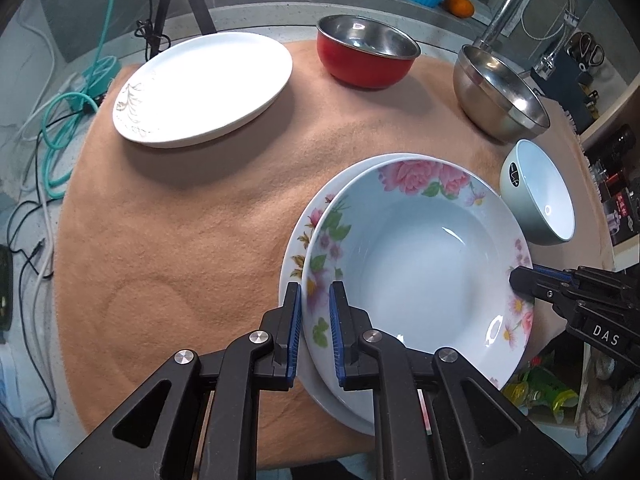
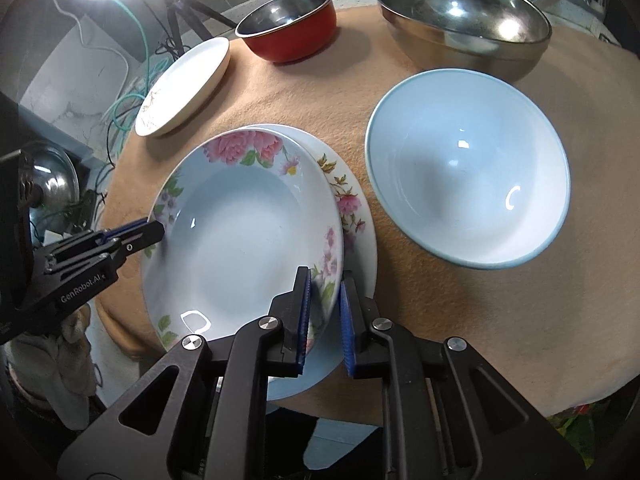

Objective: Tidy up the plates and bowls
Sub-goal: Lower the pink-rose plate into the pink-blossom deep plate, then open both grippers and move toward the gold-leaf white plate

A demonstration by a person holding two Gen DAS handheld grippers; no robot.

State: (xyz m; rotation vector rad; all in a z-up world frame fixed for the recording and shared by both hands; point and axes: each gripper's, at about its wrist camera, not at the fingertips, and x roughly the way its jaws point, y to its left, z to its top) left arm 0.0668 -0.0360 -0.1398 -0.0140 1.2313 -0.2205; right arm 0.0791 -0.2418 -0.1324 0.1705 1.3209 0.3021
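A: Pinching from both sides now: the left gripper [image 1: 315,334] is sitting nearly closed on the near-left rim of the deep floral plate [image 1: 416,264], and the right gripper [image 2: 325,320] is doing the same on the opposite rim, low in its own frame.

B: So both are gripping that one plate?

A: Looks so. It is resting slightly off-centre on the flat floral plate [image 1: 298,248], lower right in the left view.

B: That pair is stacked, then. What is remaining?

A: Plenty, I am judging. The white plate [image 1: 204,84] is lying alone at upper left, and the red bowl [image 1: 366,56], the steel bowl [image 1: 500,96] and the pale blue bowl [image 1: 538,196] are all standing apart on the tan cloth [image 1: 180,232], none nested.
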